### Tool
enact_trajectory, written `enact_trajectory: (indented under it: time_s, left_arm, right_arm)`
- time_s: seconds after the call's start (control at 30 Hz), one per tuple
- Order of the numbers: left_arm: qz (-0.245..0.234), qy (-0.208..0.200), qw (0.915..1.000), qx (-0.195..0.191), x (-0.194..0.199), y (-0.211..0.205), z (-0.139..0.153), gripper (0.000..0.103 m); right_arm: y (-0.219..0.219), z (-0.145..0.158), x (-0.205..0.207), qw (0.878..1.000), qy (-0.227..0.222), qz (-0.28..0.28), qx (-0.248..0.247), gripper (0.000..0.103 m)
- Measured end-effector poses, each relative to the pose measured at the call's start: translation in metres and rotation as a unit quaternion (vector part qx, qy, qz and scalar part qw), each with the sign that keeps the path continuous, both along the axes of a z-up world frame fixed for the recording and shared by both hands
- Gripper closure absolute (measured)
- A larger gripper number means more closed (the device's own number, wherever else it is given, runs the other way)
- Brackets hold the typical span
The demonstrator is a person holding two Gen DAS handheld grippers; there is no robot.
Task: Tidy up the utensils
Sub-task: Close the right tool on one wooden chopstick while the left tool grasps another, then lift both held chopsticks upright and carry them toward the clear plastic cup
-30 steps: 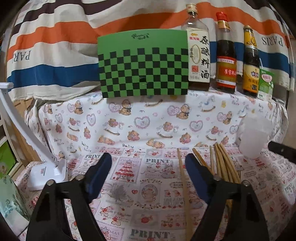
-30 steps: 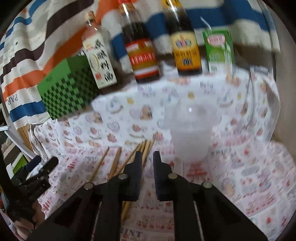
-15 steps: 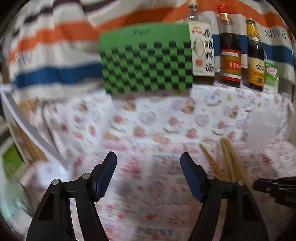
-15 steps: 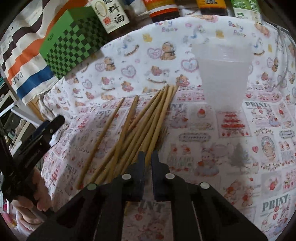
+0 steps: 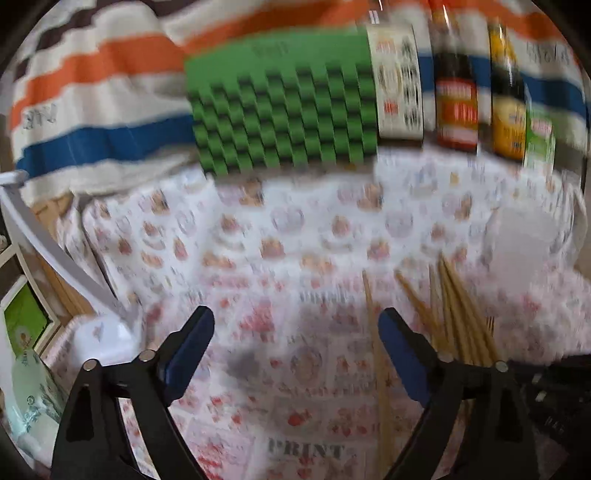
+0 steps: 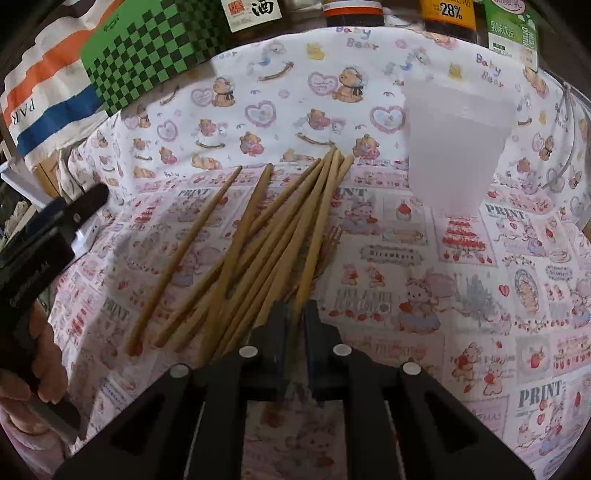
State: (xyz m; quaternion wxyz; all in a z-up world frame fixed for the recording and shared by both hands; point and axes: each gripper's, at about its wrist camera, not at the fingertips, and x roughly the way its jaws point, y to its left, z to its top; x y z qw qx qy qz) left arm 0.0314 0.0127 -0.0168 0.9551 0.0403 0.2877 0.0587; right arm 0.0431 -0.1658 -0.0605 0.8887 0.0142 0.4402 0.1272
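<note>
Far left of the right wrist view: left gripper (image 6: 92,199) held in a hand (image 6: 40,365), raised beside the patterned tablecloth (image 6: 424,266). In the left wrist view, blurred by motion: left gripper (image 5: 295,343) with blue-padded fingers (image 5: 400,350) spread wide, nothing between them, above the cloth; one chopstick (image 5: 376,354) lying just inside the right-hand finger. Centre of the right wrist view: loose pile of wooden chopsticks (image 6: 258,251) flat on the tablecloth, fanned and crossing, tips toward the back. Below centre: right gripper (image 6: 295,314) with jaws narrowed to a slim gap, pinching the near end of a single chopstick (image 6: 314,236) at the right edge of the pile. Right of the pile: translucent plastic cup (image 6: 456,147) upright on the cloth, near but apart from the chopstick tips. Rear edge: green checkered board (image 6: 147,48), sauce bottles (image 6: 447,14), green carton (image 6: 511,29), striped fabric (image 6: 48,77)
</note>
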Motion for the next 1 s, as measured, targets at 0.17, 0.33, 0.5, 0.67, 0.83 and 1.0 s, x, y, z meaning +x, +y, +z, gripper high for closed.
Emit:
enact_trajectory:
  time_s: [0.17, 0.33, 0.5, 0.67, 0.83, 1.0]
  left_arm:
    - [-0.059, 0.088, 0.9941, -0.023, 0.013, -0.014, -0.02, 0.013]
    - [-0.1, 0.178, 0.9735, -0.103, 0.017, -0.019, -0.038, 0.056]
    - [-0.104, 0.175, 0.9773, -0.059, 0.014, -0.036, -0.046, 0.072]
    - [-0.106, 0.172, 0.9762, -0.078, 0.014, -0.029, -0.042, 0.097]
    - [-0.11, 0.084, 0.9861, -0.092, -0.003, -0.017, -0.01, 0.097]
    - [-0.114, -0.021, 0.9858, -0.121, -0.025, 0.003, 0.025, 0.097]
  right_arm:
    - [-0.015, 0.015, -0.002, 0.999, -0.041, -0.022, 0.028, 0.098]
    - [-0.026, 0.041, -0.016, 0.989, -0.136, -0.048, 0.032, 0.098]
    - [-0.035, 0.057, -0.023, 0.981, -0.181, -0.051, 0.05, 0.098]
    - [-0.043, 0.066, -0.027, 0.975, -0.208, -0.061, 0.059, 0.098]
    - [-0.052, 0.072, -0.03, 0.969, -0.228, -0.076, 0.065, 0.098]
    - [-0.062, 0.083, -0.038, 0.958, -0.262, -0.084, 0.079, 0.098]
